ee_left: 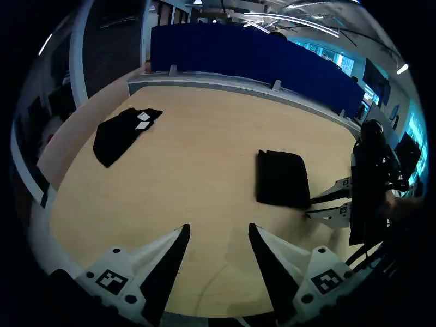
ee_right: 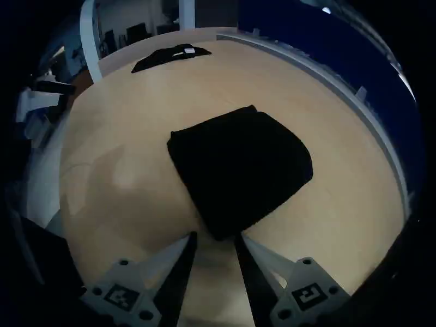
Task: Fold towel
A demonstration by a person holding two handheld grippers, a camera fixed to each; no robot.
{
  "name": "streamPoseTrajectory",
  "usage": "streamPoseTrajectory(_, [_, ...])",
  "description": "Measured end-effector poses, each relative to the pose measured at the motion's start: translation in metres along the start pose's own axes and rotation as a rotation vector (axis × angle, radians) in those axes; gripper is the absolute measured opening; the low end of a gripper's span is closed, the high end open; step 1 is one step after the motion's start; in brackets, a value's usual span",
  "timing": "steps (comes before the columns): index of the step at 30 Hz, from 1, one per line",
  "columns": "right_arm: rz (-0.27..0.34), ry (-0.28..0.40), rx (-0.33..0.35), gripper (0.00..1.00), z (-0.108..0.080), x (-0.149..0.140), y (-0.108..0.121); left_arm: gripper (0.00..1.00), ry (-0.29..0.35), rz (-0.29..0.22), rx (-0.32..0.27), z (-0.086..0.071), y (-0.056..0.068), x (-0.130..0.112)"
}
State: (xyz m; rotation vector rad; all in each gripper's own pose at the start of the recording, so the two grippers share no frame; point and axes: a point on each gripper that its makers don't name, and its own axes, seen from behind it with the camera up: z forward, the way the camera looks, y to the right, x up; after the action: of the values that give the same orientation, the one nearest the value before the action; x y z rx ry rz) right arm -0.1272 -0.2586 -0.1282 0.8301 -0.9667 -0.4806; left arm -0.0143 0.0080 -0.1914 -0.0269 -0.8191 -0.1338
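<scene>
Fingers (ee_right: 180,272) spread, the right gripper (ee_right: 213,235) straddles the near corner of the towel (ee_right: 240,163), likely soft and easily pinched there; the left gripper (ee_left: 218,225) gapes empty.

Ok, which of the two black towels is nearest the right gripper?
The neatly folded towel, its corner just ahead of the right gripper. The other towel lies rumpled much farther off, showing white tags.

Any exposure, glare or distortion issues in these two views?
Left gripper view: cyan glare at right, fisheye curves the light wooden table edge. Right gripper view: dimmer, folded black cloth towel crushed to textureless black.
</scene>
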Motion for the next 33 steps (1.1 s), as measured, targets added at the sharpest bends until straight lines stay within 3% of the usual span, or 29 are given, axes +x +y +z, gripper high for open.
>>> streamPoseTrajectory(13, [0.034,0.01,-0.01,0.07,0.004,0.003,0.006,0.79,-0.003,0.006,-0.005,0.005,0.002,-0.002])
streamPoseTrajectory(25, [0.009,0.032,-0.028,0.03,-0.003,0.011,0.011,0.79,-0.003,0.005,-0.009,0.004,0.003,0.0])
streamPoseTrajectory(33, [-0.021,0.083,-0.053,0.03,-0.019,0.034,0.019,0.79,0.004,0.013,-0.013,0.004,0.005,0.006])
